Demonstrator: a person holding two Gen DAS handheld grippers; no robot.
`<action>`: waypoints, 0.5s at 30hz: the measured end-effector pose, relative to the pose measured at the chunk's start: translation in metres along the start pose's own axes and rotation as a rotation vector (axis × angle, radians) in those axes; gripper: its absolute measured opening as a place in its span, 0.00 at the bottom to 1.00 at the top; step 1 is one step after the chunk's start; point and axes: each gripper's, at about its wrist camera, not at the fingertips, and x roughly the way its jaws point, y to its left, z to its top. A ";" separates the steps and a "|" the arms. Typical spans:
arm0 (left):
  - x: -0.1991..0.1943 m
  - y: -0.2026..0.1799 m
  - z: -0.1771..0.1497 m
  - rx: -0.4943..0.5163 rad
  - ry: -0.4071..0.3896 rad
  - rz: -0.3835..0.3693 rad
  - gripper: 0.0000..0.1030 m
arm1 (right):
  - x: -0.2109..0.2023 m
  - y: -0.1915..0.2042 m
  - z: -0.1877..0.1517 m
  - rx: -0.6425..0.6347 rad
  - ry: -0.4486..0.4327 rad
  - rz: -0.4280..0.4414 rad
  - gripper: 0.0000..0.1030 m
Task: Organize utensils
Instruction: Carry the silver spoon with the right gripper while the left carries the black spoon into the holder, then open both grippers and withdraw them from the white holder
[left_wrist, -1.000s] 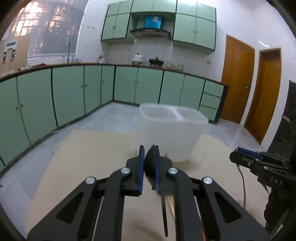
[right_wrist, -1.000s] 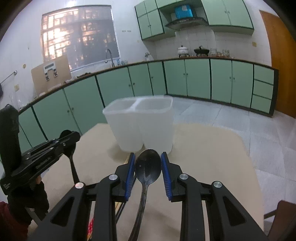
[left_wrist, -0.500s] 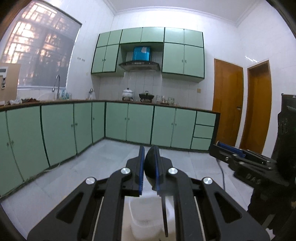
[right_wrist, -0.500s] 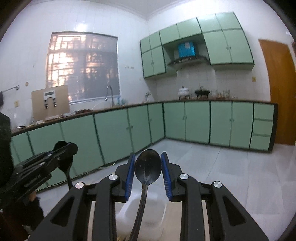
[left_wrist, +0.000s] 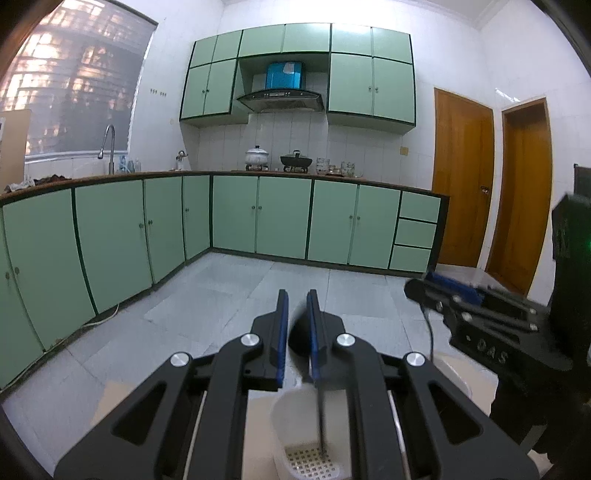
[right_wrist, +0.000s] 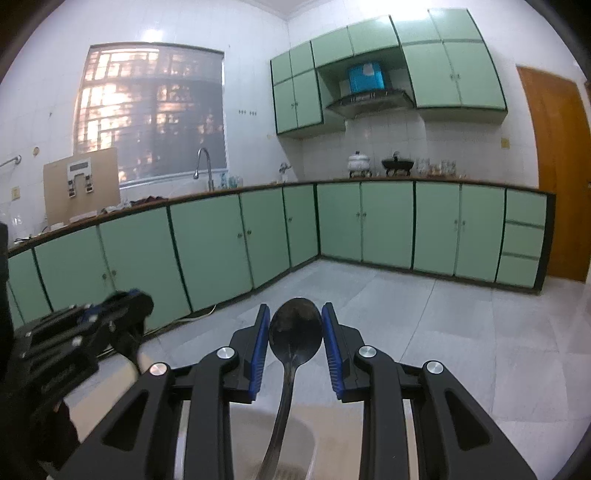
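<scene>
The letters "DAS" stand on the black body of the right gripper (left_wrist: 439, 291).

We see green cabinets (left_wrist: 236, 218) under a brown counter (right_wrist: 369, 181), more cabinets above a hood (left_wrist: 280, 99), white tiled walls (right_wrist: 388, 136), grey floor tiles (left_wrist: 229, 295), a barred window (right_wrist: 151, 110), a tap (right_wrist: 203, 162), two wooden doors (left_wrist: 461, 184).

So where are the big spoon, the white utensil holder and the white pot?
spoon (right_wrist: 295, 328), right wrist view, on its bowl.
utensil holder (left_wrist: 284, 417), left wrist view, inner wall.
white pot (left_wrist: 257, 156), left wrist view, on its body.
</scene>
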 end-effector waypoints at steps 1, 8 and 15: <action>-0.001 0.001 0.000 -0.004 0.006 0.001 0.13 | 0.000 -0.002 -0.003 0.010 0.012 0.006 0.28; -0.031 0.005 0.000 -0.008 0.015 0.021 0.35 | -0.028 -0.010 -0.006 0.048 0.040 0.012 0.46; -0.089 0.004 -0.027 -0.036 0.122 0.038 0.70 | -0.090 -0.003 -0.028 0.055 0.121 -0.009 0.82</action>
